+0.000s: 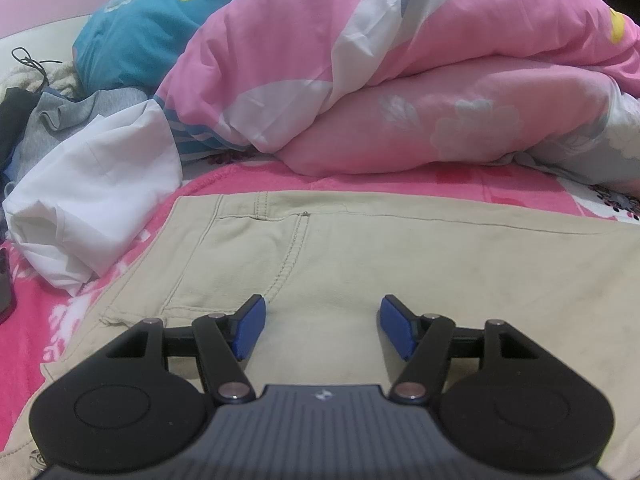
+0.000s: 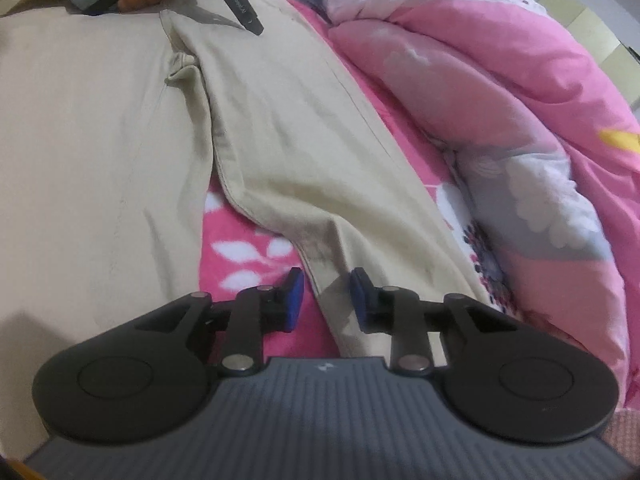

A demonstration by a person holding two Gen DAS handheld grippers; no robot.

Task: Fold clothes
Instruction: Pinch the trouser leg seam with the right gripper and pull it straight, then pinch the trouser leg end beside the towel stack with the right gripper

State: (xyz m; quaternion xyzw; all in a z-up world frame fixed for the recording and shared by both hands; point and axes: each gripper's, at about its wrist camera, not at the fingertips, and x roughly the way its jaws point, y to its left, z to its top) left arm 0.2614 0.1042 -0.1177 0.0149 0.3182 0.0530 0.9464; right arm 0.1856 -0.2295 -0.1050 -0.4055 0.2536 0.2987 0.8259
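Two grippers work one pair of beige trousers (image 1: 400,256) spread flat on the pink floral bed (image 1: 24,320). The waist and back pocket lie under the left gripper (image 1: 323,326); the legs run towards the right gripper (image 2: 326,300), with a wedge of bedspread showing between them.

The left fingers (image 1: 250,330) stand wide apart just above the seat of the trousers, with nothing between them. The right fingers (image 2: 294,300) are parted a little, straddling the inner edge of the far leg near its lower end; the pads do not seem to press the cloth, so I judge it not gripped.

The step in hand looks like bringing one leg over onto the other. To do it well, the right fingers should bite the hem edge squarely, taking only that leg's layers, then carry it across low so the cloth does not drag or bunch. The left should pin or pinch the waist so the top stays put, and the seams should be lined up before letting go.

Counted: one pair of trousers, one back pocket (image 1: 236,264) in sight, one white garment (image 1: 92,196), one grey one (image 1: 60,120), one pink duvet (image 1: 380,80), one blue pillow (image 1: 152,24).
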